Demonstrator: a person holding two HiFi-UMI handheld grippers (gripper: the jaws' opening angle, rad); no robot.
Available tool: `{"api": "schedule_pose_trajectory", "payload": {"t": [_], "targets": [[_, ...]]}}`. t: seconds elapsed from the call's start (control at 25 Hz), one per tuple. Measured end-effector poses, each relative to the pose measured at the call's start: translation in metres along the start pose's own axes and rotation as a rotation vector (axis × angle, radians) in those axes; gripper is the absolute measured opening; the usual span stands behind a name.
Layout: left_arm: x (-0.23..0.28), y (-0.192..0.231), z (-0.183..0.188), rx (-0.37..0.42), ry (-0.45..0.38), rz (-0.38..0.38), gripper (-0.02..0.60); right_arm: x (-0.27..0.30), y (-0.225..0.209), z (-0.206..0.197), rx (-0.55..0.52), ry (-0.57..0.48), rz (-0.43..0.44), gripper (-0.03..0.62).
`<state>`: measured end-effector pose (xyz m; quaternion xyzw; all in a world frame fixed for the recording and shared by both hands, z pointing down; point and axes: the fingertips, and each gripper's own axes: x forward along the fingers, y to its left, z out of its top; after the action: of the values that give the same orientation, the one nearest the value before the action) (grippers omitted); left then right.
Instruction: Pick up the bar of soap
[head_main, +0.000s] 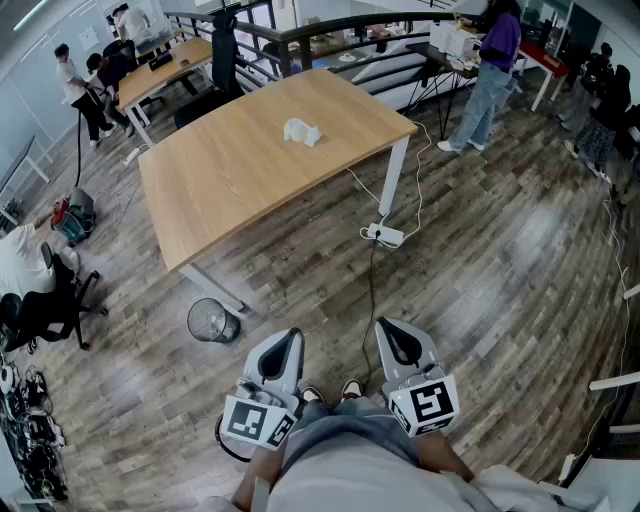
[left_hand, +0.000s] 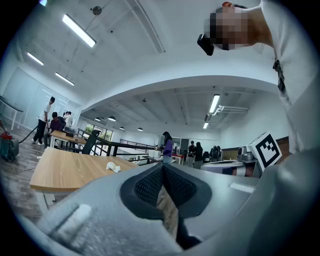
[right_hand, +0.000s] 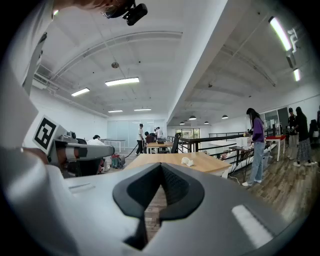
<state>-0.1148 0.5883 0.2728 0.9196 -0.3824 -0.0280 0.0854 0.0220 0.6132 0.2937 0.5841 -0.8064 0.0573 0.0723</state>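
Note:
The bar of soap (head_main: 301, 131) is a small white lump lying on the far half of a light wooden table (head_main: 230, 180). It also shows far off in the left gripper view, as the soap (left_hand: 113, 167), and in the right gripper view, as the soap (right_hand: 187, 161). Both grippers are held low, close to the person's body and well short of the table. My left gripper (head_main: 291, 337) has its jaws together with nothing between them. My right gripper (head_main: 386, 328) is shut and empty too. The jaw tips meet in the left gripper view (left_hand: 162, 167) and the right gripper view (right_hand: 161, 167).
A wire waste bin (head_main: 213, 321) stands on the wooden floor by the table's near leg. A power strip (head_main: 385, 236) with cables lies by the right leg. A person in purple (head_main: 490, 70) stands at the far right, other people and desks (head_main: 160, 70) at the far left.

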Motion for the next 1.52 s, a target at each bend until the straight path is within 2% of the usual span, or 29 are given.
{"api": "schedule_pose_trajectory", "payload": {"t": [0.84, 1.16, 1.52], "targets": [[0.017, -0.015, -0.003, 0.020, 0.023, 0.027, 0.002, -0.001, -0.020, -0.006, 0.055, -0.042, 0.065, 0.002], [0.034, -0.001, -0.013, -0.008, 0.032, 0.029, 0.002, 0.023, -0.025, -0.012, 0.074, -0.038, 0.104, 0.002], [0.085, 0.042, -0.006, -0.026, 0.018, 0.012, 0.002, 0.081, -0.041, 0.003, 0.049, -0.036, 0.113, 0.002]]}}
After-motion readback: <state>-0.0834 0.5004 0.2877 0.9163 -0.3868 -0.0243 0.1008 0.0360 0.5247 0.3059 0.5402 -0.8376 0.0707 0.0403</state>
